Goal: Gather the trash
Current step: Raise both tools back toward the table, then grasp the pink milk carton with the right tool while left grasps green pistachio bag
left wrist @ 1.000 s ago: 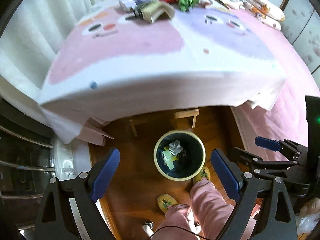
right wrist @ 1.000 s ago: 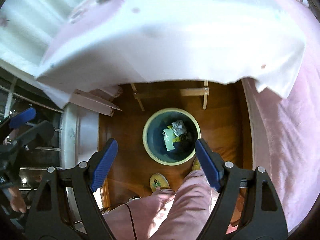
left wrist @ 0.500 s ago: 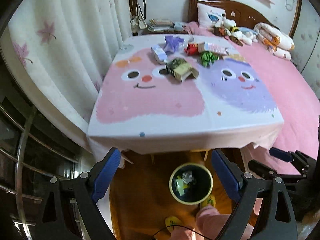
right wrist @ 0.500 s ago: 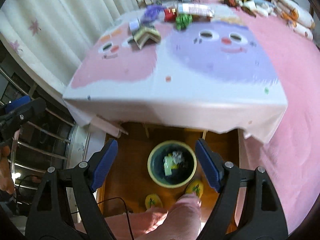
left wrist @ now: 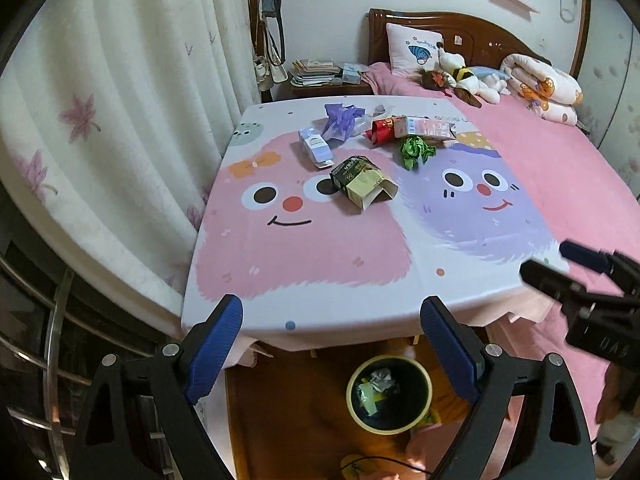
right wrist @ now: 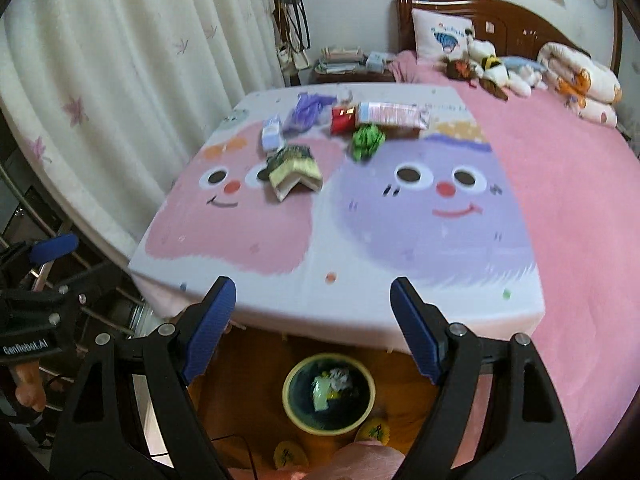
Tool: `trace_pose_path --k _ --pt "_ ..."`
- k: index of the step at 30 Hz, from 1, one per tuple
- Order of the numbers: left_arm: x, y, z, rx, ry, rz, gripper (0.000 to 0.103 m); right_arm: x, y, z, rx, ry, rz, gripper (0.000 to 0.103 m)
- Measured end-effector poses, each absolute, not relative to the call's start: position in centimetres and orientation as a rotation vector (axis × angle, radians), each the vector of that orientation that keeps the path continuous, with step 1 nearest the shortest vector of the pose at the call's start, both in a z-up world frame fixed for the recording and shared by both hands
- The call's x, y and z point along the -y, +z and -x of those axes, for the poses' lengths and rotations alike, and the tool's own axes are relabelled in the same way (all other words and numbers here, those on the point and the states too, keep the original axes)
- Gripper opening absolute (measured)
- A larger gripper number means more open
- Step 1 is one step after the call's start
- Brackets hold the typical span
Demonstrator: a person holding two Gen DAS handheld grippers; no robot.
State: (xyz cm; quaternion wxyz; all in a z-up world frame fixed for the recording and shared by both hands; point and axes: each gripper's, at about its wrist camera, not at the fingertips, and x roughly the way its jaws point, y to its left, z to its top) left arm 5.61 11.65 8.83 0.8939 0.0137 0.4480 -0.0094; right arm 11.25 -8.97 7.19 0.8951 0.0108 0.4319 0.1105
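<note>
Several pieces of trash lie on the far half of the cartoon-print table [left wrist: 304,248] [right wrist: 280,240]: an open olive carton [left wrist: 362,182] [right wrist: 294,168], a white-blue pack [left wrist: 315,148] [right wrist: 271,134], a purple bag [left wrist: 340,120] [right wrist: 306,112], a red wrapper [left wrist: 380,130] [right wrist: 343,119], a pink box [left wrist: 426,128] [right wrist: 392,114] and a green crumpled wrapper [left wrist: 416,151] [right wrist: 366,140]. On the floor below the table's near edge stands a round bin [left wrist: 389,394] [right wrist: 329,394] holding some trash. My left gripper [left wrist: 332,356] and right gripper [right wrist: 312,330] both hang open and empty above the bin, short of the table's edge.
A pink bed [left wrist: 560,160] with plush toys [left wrist: 472,78] and a rolled quilt [left wrist: 544,88] lies to the right. A curtain [left wrist: 120,120] hangs on the left, with a metal rail [left wrist: 52,344] below. A person's slippers [right wrist: 374,432] stand beside the bin on the wooden floor.
Both grippers have tilted up from looking straight down at the bin to facing the table top and its trash. Both stayed open and empty.
</note>
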Motion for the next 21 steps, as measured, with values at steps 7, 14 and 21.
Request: trace_pose_path --k 7,14,21 --pt "-10.9 7.6 -11.4 -0.95 0.01 0.019 0.092 10.3 7.6 -17.5 -0.88 0.259 0.025 0.077" --pt "-9.7 5.4 -20.5 -1.045 0.065 0.153 0.092 12.8 6.0 -27.3 -0.904 0.357 0.074 0.074" --pt "-8.2 2.2 -30.3 -1.135 0.159 0.267 0.092 16.1 4.0 -37.0 -0.901 0.408 0.175 0.074"
